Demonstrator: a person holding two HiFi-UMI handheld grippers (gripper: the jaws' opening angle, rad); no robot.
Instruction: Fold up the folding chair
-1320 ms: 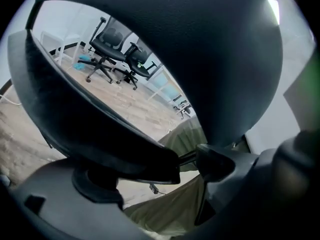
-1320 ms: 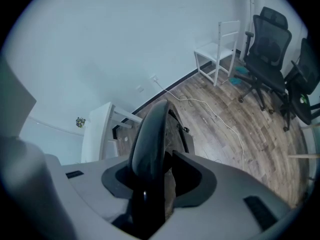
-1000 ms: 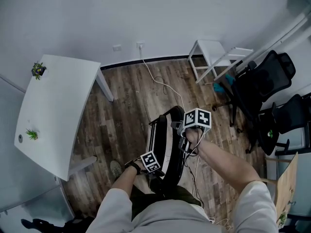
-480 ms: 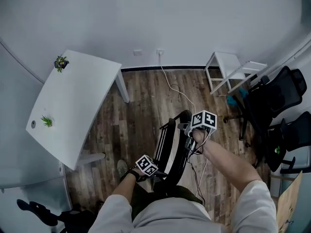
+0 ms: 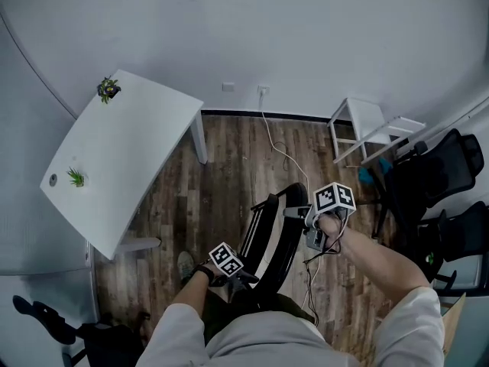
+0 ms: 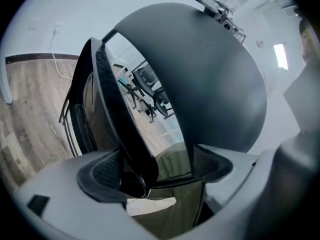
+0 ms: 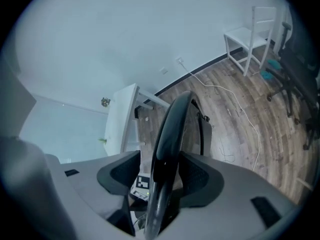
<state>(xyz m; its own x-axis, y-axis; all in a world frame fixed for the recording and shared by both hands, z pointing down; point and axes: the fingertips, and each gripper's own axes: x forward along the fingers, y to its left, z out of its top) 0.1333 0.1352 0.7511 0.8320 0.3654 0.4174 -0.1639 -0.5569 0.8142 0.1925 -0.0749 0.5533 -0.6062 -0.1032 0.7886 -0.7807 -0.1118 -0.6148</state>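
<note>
Both grippers and the chair sit further right in the head view than 1 second ago, and the right gripper [image 5: 299, 214] now stands higher against the chair's top end.

The black folding chair [image 5: 289, 232], with its glossy curved tube frame and matte dark panels, stands nearly flat and upright on the brown wood-plank floor [image 5: 229, 174], directly in front of the person and well apart from the corner of the white rectangular table [image 5: 114, 159].

The right hand [image 5: 328, 232] wraps the gripper's handle with the forearm stretched forward and the gripper tilted downward. In the right gripper view the right gripper [image 7: 160, 176] has its jaws opening; the shiny tube [image 7: 170, 134] stands between the textured black pads, with a gap showing on the pad at the picture's left.

The left gripper [image 5: 241, 278] is held low by the chair's near end, with the wrist bent inward. In the left gripper view the left gripper [image 6: 157, 166] has its jaws wide apart and closing slightly; a black frame edge [image 6: 115, 109] runs between them, close to the pad at the picture's left. A large rounded matte grey surface [image 6: 210, 74] fills much of that view, hiding the room behind.

The chair's feet are hidden by the person's body.
</note>
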